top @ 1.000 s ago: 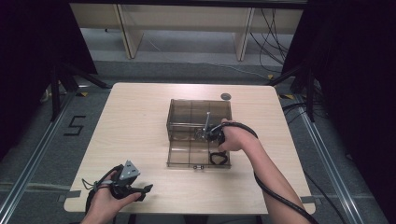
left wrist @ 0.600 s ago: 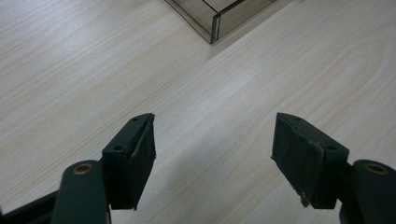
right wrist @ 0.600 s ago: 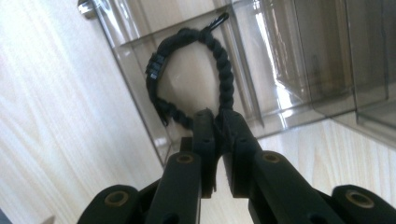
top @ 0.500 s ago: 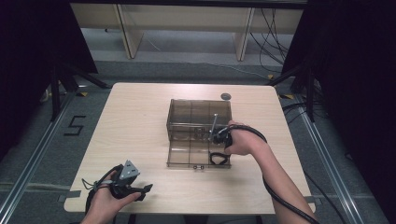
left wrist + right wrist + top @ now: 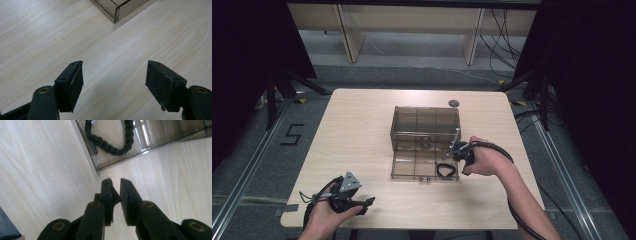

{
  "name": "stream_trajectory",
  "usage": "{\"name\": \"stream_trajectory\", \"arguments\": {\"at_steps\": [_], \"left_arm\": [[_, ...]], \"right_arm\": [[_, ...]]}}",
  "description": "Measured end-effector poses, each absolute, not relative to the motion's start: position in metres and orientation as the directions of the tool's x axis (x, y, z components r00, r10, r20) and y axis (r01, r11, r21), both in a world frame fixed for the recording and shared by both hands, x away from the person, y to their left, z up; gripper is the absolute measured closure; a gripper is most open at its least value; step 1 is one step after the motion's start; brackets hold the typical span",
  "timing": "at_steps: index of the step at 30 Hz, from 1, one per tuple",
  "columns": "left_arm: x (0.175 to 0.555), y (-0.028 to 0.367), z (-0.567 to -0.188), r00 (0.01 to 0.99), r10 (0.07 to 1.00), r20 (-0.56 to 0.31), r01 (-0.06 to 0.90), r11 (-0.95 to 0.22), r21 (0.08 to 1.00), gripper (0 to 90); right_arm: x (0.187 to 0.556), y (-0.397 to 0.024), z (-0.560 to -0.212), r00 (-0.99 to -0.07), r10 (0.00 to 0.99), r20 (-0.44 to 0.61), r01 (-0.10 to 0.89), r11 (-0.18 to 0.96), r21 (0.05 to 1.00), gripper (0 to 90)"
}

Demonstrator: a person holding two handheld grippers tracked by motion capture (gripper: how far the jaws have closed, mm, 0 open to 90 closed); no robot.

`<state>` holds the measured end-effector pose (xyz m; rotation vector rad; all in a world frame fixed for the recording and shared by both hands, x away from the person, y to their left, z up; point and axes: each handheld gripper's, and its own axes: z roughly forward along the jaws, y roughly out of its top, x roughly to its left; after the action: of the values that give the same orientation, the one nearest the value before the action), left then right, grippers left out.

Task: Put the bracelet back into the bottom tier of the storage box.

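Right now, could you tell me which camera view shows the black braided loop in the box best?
The right gripper view: the black braided loop lies close and sharp in a compartment of the clear box. The high view shows it small, beside the right gripper. The left gripper view catches just a box corner.

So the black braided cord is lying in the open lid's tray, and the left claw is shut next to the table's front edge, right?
Not quite. The left claw is open: the left gripper view shows its jaws wide apart over bare table, holding nothing. The rest holds: the black braided cord lies in the box's open lid, as the right gripper view shows.
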<state>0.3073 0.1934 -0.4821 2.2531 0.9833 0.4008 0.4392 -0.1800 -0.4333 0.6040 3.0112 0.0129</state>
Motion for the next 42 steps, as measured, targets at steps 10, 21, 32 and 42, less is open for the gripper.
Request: {"name": "stream_trajectory", "arguments": {"at_steps": [10,21,32,42], "left_arm": [[0.308,0.194,-0.482,0.673,0.739,0.021,0.548,-0.518,0.657,29.8],[0.309,0.194,-0.484,0.663,0.748,0.018,0.555,-0.508,0.659,29.8],[0.309,0.195,-0.483,0.662,0.749,0.015,0.557,-0.505,0.660,29.8],[0.310,0.195,-0.483,0.665,0.747,0.010,0.556,-0.504,0.661,29.8]], "right_arm": [[0.422,-0.207,-0.440,-0.892,0.449,-0.049,0.449,0.893,0.025,79.3],[0.407,-0.240,-0.451,-0.855,0.518,-0.030,0.517,0.855,0.033,77.6],[0.398,-0.263,-0.466,-0.834,0.551,-0.015,0.550,0.834,0.039,74.4],[0.398,-0.273,-0.468,-0.817,0.577,-0.014,0.575,0.816,0.055,71.1]]}}
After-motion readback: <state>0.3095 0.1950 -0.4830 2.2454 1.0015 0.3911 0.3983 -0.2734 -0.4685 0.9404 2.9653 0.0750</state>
